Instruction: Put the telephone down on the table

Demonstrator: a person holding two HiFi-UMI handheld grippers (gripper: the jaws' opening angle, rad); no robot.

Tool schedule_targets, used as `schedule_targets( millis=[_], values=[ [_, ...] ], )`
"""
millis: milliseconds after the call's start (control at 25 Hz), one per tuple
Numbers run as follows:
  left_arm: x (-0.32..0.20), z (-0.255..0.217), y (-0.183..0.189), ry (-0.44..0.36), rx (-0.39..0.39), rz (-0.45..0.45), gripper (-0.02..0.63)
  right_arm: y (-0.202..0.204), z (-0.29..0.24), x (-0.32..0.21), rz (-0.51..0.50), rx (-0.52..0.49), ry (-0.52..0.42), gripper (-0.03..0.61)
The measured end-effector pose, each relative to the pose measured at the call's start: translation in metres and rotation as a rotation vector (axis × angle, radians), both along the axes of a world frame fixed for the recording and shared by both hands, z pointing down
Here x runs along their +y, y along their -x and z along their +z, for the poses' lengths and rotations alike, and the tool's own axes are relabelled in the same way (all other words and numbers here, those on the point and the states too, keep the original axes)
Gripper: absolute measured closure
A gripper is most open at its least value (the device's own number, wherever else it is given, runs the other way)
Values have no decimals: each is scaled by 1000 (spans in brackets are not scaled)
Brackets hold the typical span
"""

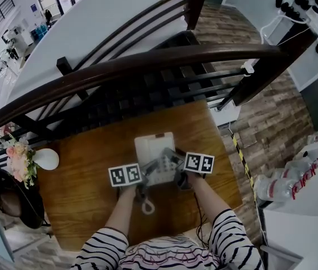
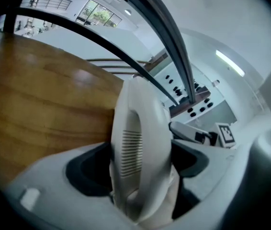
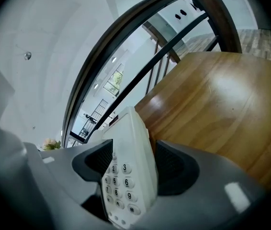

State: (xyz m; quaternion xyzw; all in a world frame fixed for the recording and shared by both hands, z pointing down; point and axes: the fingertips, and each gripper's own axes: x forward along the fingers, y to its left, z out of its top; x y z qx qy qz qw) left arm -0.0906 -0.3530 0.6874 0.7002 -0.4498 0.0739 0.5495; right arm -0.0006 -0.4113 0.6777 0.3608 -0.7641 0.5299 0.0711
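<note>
The white telephone point(image 1: 154, 149) sits over the middle of the wooden table point(image 1: 86, 190), held between both grippers. The head view does not show whether its underside touches the wood.

The left gripper point(image 1: 142, 177) is clenched on the handset point(image 2: 139, 143). In the left gripper view the handset's ribbed grille stands upright between the two dark jaw pads, which press against its sides. The right gripper point(image 1: 177, 172) grips the telephone's body. In the right gripper view the keypad point(image 3: 120, 177) sits between the jaws, tilted, with the number keys facing the camera and the wood beyond.

A pale loop point(image 1: 148, 208), seemingly the cord, lies on the table near the person's striped sleeves point(image 1: 105, 249).

At the table's left edge stands a round white vase point(image 1: 48, 159) holding a bunch of pink and cream flowers point(image 1: 18, 161). A dark bag point(image 1: 14, 200) rests just off that edge.

Behind the table runs a dark wooden railing point(image 1: 148, 65). To the right, well apart from the table, clear plastic bottles point(image 1: 280, 187) lie on a white surface; what they hold cannot be told.
</note>
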Motion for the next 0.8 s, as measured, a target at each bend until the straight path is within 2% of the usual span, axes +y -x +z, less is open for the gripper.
schedule_targets(
  millis=[240,440,800],
  values=[
    [14,-10,-1,-19,6,-17,224,-10,-7,16,8,1,-8,307],
    [27,-19,4,-41,-34,-55,224,-17,-18,35,2,13,-35,310],
    [74,-44,10,-108,-82,-118,239,-31,-34,91,-21,57,-99,366]
  ],
)
